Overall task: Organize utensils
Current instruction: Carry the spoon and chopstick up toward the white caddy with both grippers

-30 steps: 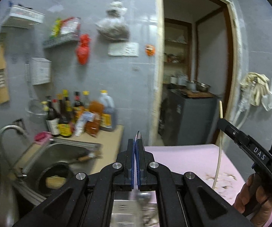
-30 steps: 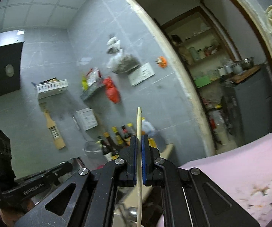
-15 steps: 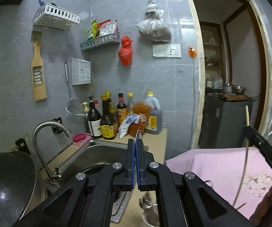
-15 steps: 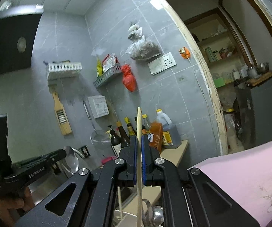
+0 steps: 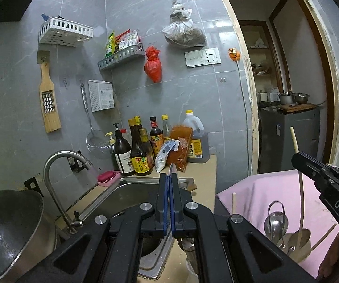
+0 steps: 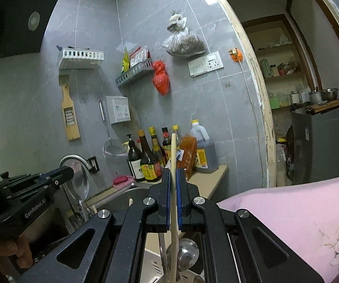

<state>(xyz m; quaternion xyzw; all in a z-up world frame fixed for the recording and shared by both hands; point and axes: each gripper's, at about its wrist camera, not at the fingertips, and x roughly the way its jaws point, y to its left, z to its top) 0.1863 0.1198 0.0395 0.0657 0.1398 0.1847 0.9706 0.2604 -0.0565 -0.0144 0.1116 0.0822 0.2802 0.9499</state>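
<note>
My left gripper (image 5: 168,176) is shut on a metal spoon; only its thin edge (image 5: 171,168) shows between the jaws, and its bowl (image 6: 81,179) shows in the right wrist view. My right gripper (image 6: 173,173) is shut on a pale wooden chopstick (image 6: 173,188), held upright; it also shows in the left wrist view (image 5: 296,155), with its lower end among several spoons (image 5: 275,222) and chopsticks standing in a utensil holder (image 5: 296,243) at the lower right. A ladle bowl (image 6: 184,252) lies below my right gripper.
A steel sink (image 5: 127,195) with a curved tap (image 5: 58,165) lies below left. Sauce bottles (image 5: 143,151) stand on the counter at the wall. A pot (image 5: 6,226) sits at left. A pink flowered cloth (image 6: 299,207) covers the surface at right. A doorway (image 5: 287,94) opens right.
Both grippers have tilted downward and moved toward the counter. The utensil holder with spoons has come into the left wrist view, and the chopstick's lower end now reaches into it.
</note>
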